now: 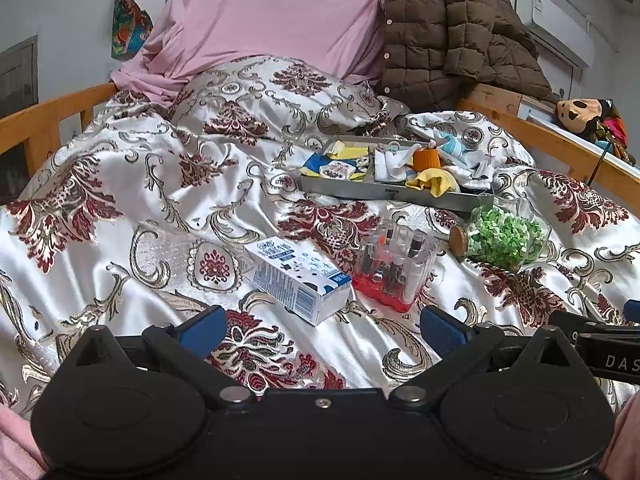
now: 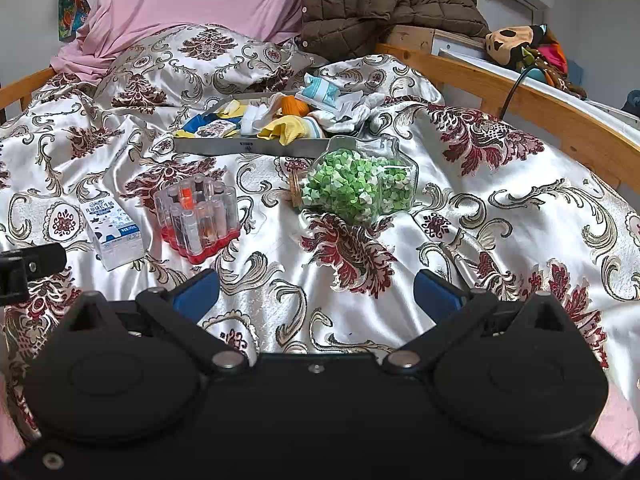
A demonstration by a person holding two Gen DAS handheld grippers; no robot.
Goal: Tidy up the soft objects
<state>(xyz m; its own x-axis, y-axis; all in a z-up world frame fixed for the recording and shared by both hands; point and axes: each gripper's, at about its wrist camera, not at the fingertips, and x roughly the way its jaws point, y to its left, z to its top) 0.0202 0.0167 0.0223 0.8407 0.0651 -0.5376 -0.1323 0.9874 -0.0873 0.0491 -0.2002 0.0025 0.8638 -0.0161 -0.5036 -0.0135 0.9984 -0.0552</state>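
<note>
Two black handheld grippers hover low over a bed's satin bedspread point(image 1: 120, 184), the left gripper point(image 1: 322, 326) and the right gripper point(image 2: 316, 290) each with blue-padded fingers spread wide apart and holding nothing. Just beyond them lie a small milk carton point(image 1: 298, 276), a clear case of little bottles with a red base point(image 1: 394, 266), and a glass jar of green paper bits point(image 2: 358, 184) on its side. Farther back, a shallow grey tray point(image 2: 248, 147) holds a jumble of soft socks and cloths point(image 2: 288, 126) in yellow, white, blue and orange, some spilling over its right end.
</note>
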